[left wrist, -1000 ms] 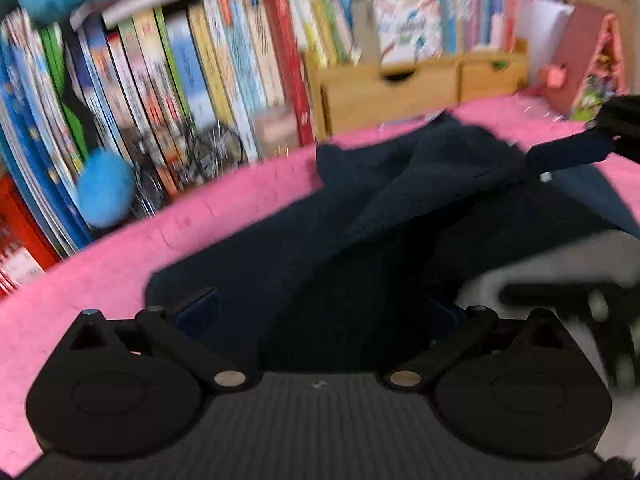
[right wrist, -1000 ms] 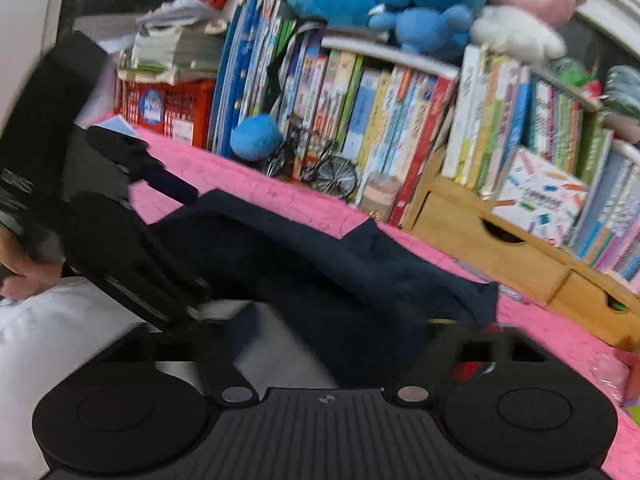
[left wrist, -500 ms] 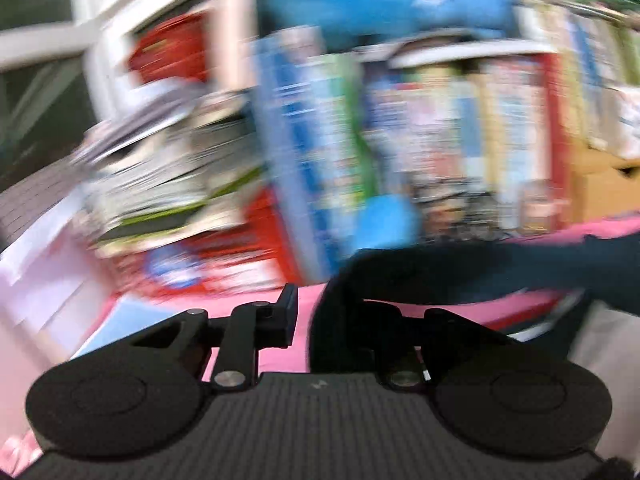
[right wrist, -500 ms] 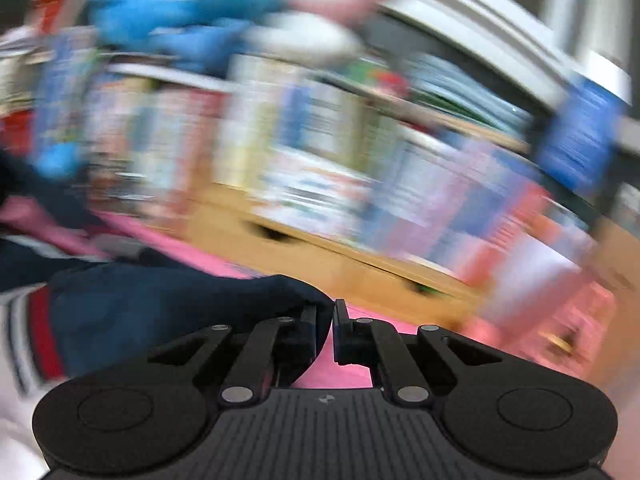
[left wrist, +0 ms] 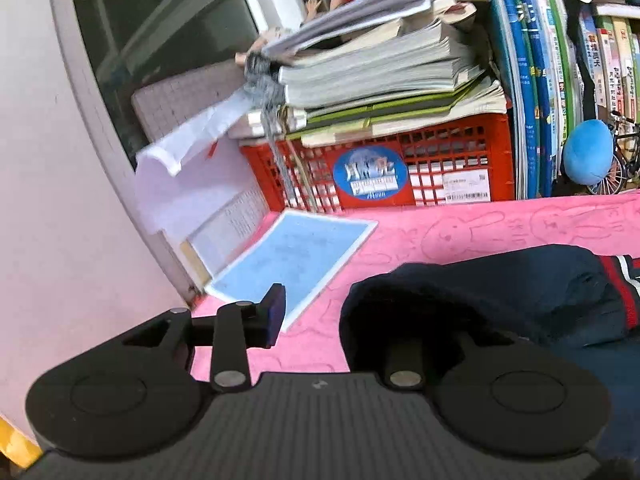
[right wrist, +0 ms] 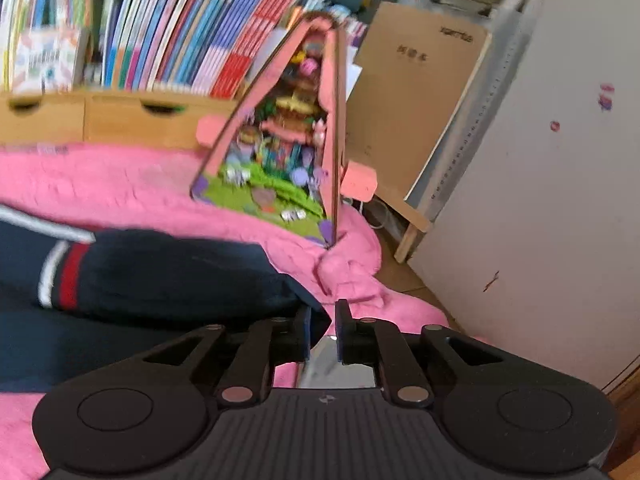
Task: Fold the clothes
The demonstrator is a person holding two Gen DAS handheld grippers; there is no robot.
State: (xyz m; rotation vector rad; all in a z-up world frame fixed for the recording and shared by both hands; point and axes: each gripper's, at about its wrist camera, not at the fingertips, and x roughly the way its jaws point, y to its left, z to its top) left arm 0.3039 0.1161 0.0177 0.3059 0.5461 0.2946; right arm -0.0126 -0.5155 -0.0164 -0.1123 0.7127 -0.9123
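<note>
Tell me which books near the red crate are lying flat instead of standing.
The pile of books stacked on top of the red crate lies flat; the blue and green books to its right stand upright, spines out.

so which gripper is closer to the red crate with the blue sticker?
Left. The left gripper faces the red crate across the pink blanket; the right gripper points toward the pink toy house, with no crate in view.

A corner of the navy garment (right wrist: 168, 276) is pinched between the nearly closed jaws of the right gripper (right wrist: 323, 330). The garment is spread on a pink blanket (right wrist: 120, 188), near a toy house (right wrist: 288, 148).
</note>
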